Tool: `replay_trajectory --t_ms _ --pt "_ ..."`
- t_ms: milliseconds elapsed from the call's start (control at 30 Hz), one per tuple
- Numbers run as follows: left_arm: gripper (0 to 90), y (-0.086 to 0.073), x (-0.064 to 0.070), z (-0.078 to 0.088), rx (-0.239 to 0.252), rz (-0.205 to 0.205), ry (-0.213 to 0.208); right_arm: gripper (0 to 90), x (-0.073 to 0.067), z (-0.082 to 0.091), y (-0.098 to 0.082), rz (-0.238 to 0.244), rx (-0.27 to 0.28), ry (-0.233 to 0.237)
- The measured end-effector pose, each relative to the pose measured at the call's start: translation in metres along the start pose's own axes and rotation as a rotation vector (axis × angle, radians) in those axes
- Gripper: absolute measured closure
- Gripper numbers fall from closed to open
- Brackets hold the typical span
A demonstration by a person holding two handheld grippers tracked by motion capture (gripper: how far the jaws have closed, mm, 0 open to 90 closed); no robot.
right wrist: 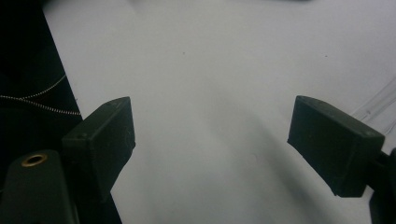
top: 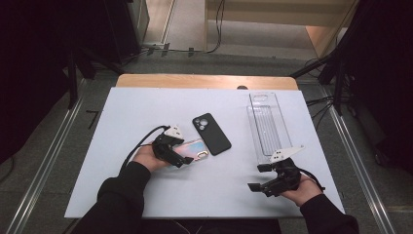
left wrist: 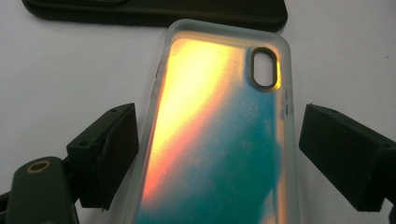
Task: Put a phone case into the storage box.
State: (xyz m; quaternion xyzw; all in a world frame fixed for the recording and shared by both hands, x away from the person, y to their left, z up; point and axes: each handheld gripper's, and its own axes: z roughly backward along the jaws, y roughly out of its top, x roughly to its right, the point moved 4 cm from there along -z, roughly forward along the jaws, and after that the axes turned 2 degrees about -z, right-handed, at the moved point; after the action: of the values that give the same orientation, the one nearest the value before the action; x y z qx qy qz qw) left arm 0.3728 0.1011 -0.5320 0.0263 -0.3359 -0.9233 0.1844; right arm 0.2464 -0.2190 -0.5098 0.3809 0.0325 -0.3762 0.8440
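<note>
White surface (top: 146, 195) carries clear tray (top: 267, 127) far right, black phone case (top: 212, 133) centre. Iridescent case (left wrist: 219, 135) just beside it, between left gripper (left wrist: 217, 154) fingers, open, not pressing. Light, flexible, slick; take by long edges. Right gripper (right wrist: 212, 144) open, empty.

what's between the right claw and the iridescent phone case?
Nothing but bare white table. In the high view the right claw sits open near the front right, apart from the iridescent phone case, which lies between the left claw's open jaws.
</note>
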Motion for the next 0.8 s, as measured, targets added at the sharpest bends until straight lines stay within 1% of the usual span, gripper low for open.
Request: replay_trajectory --t_ms 100,233,333,367,500,567,800 --pt "12.5 -0.0002 0.0015 -0.0008 -0.006 -0.017 0.013 12.9 0.0001 -0.0002 0.0000 -0.002 0.000 -0.002" --pt "13.9 -0.0008 0.0051 -0.0023 -0.024 -0.063 0.054 12.9 0.0003 -0.0001 0.0000 -0.002 0.001 -0.002" --pt "14.0 -0.0012 0.0058 -0.0024 -0.031 -0.074 0.064 12.9 0.0002 -0.0001 0.0001 -0.003 0.001 -0.003" --pt "14.5 -0.0015 0.0064 -0.0027 -0.028 -0.076 0.073 12.9 0.0001 -0.0001 0.0001 -0.003 0.001 -0.003" --pt "16.0 -0.0018 0.0066 -0.0024 -0.023 -0.074 0.082 12.9 0.0002 -0.0004 0.0002 -0.001 0.000 0.000" --pt "16.3 -0.0025 0.0066 -0.0025 -0.012 -0.073 0.082 12.9 0.0003 -0.0009 0.0000 0.003 -0.004 -0.004" --pt "17.1 -0.0023 0.0056 -0.0016 -0.012 -0.063 0.072 12.9 -0.0010 -0.0009 0.0000 0.008 -0.004 -0.001"
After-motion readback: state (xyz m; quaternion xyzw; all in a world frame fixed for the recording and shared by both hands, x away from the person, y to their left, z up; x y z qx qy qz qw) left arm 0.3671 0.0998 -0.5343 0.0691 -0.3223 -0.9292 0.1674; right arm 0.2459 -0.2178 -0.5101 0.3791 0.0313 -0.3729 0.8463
